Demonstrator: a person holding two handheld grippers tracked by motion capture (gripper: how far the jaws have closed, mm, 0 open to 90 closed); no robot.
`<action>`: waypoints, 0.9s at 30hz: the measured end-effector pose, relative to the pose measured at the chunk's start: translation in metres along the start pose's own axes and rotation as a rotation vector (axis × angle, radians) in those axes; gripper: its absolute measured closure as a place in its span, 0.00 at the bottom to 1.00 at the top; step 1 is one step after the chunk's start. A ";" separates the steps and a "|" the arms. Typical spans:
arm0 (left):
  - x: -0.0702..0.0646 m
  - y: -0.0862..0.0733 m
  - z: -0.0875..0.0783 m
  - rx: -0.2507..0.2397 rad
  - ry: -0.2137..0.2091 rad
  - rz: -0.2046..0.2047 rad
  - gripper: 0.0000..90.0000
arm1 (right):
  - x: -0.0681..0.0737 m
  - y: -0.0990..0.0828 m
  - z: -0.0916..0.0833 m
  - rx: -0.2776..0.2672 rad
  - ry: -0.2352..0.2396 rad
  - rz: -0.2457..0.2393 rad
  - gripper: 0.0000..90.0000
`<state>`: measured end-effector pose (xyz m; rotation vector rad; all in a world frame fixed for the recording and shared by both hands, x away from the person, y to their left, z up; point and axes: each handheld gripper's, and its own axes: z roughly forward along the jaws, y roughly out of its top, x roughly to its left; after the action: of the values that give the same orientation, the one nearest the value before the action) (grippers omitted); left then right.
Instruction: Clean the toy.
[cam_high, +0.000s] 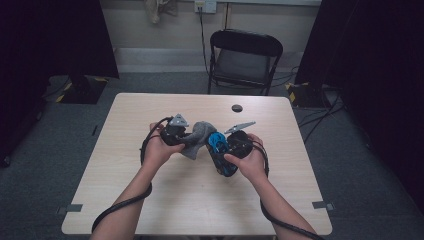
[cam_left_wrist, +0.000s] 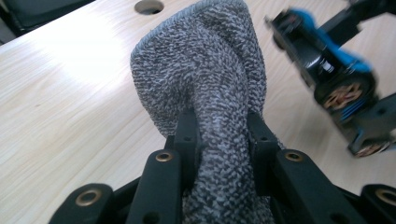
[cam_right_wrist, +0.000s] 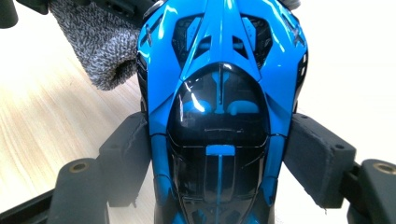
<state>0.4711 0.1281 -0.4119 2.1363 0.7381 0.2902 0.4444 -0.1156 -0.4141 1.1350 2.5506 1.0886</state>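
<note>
Over the middle of the table (cam_high: 150, 200), the person holds both grippers close together. The left gripper (cam_left_wrist: 223, 140) is clamped on a grey sock (cam_left_wrist: 205, 70), its jaws pinching the knit so the open cuff bulges out ahead. The right gripper (cam_right_wrist: 219, 158) grasps a blue toy car (cam_right_wrist: 219, 93) by its sides, just beside the sock. Beyond the table stands a black folding chair (cam_high: 245, 55).

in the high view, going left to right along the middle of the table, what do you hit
left hand → left gripper → grey cloth → blue toy car → right gripper → right hand
</note>
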 end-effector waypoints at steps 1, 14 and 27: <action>-0.002 0.000 0.001 -0.004 -0.010 0.006 0.80 | 0.000 -0.001 0.000 0.002 -0.001 0.004 0.30; -0.025 0.002 0.012 0.013 -0.088 0.096 0.80 | -0.004 0.001 0.004 0.010 -0.025 0.013 0.30; -0.032 -0.010 0.022 0.066 -0.127 0.135 0.80 | -0.002 0.009 0.002 -0.010 -0.021 0.019 0.30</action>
<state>0.4510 0.0993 -0.4319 2.2491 0.5383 0.2016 0.4520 -0.1124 -0.4096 1.1640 2.5210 1.0860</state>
